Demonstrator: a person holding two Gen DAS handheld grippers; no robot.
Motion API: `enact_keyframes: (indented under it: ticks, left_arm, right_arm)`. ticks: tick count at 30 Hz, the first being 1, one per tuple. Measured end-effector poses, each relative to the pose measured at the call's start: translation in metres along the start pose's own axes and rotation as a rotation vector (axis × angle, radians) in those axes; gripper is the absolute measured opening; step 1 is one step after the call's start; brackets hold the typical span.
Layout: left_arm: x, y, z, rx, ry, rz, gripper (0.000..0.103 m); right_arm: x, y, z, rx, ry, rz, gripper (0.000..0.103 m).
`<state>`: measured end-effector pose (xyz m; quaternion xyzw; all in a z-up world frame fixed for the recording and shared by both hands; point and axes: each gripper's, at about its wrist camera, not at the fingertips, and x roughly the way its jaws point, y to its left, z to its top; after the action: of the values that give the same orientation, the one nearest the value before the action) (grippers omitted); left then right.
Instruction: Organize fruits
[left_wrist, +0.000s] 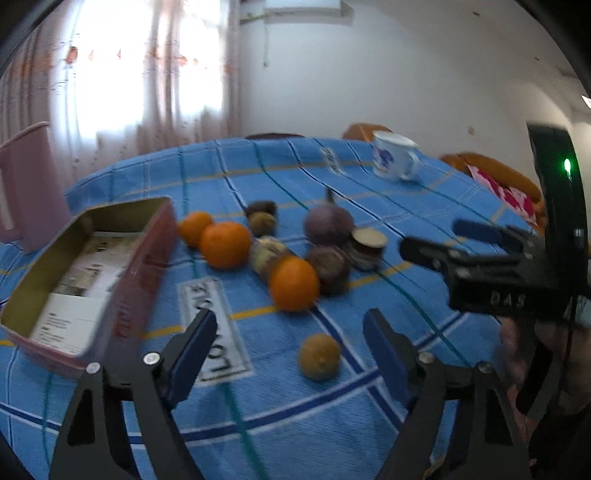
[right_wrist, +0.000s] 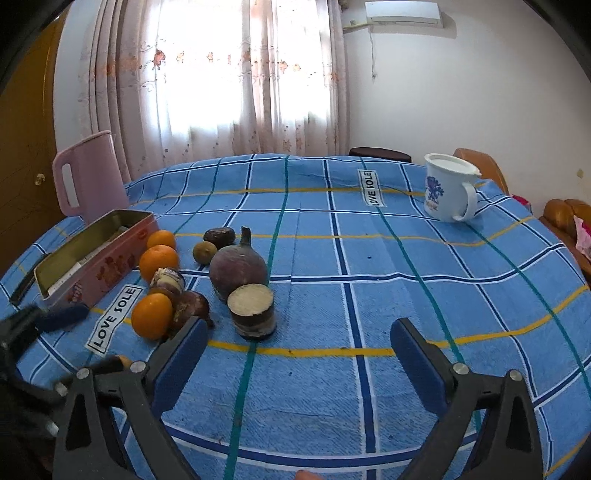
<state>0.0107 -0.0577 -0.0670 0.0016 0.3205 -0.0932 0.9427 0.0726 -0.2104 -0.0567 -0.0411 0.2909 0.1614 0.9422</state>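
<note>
Three oranges (left_wrist: 294, 283) (right_wrist: 152, 316) lie on the blue checked tablecloth (right_wrist: 369, 266) among several brown and purple fruits, with a large purple root (right_wrist: 239, 271) and a cut stump piece (right_wrist: 252, 311). A small yellow-brown fruit (left_wrist: 319, 356) lies alone just ahead of my left gripper (left_wrist: 291, 339), which is open and empty. An open pink tin (left_wrist: 88, 273) (right_wrist: 92, 254) sits left of the fruits. My right gripper (right_wrist: 299, 354) is open and empty over bare cloth, right of the pile; it also shows in the left wrist view (left_wrist: 443, 240).
A pink jug (right_wrist: 90, 173) stands behind the tin at the table's far left edge. A white mug with a blue print (right_wrist: 448, 192) stands at the far right. Orange chairs (right_wrist: 565, 218) are beyond the right edge. Curtains hang behind.
</note>
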Motion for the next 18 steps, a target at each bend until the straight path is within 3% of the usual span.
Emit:
enact_keyframes:
  ticks: [3, 8, 9, 10, 15, 18]
  left_arm:
    - [0.007, -0.004, -0.002, 0.001, 0.031, -0.039, 0.058]
    - [0.016, -0.006, -0.004, -0.004, 0.063, -0.076, 0.04]
    - [0.017, -0.005, -0.004, -0.008, 0.069, -0.089, 0.03]
    - [0.018, -0.004, -0.005, -0.016, 0.078, -0.104, 0.027]
    - [0.013, 0.003, -0.003, -0.04, 0.067, -0.131, 0.027]
    - [0.008, 0.01, 0.001, -0.053, 0.05, -0.127, 0.027]
  right_arm:
    - [0.007, 0.0, 0.002, -0.014, 0.027, 0.014, 0.08]
    - [0.024, 0.007, 0.011, -0.061, 0.083, 0.021, 0.078]
    - [0.027, 0.008, 0.013, -0.068, 0.095, 0.027, 0.077]
    - [0.03, 0.01, 0.015, -0.073, 0.104, 0.034, 0.074]
    - [0.048, 0.013, 0.019, -0.074, 0.164, 0.071, 0.063]
    - [0.058, 0.014, 0.018, -0.064, 0.214, 0.128, 0.049]
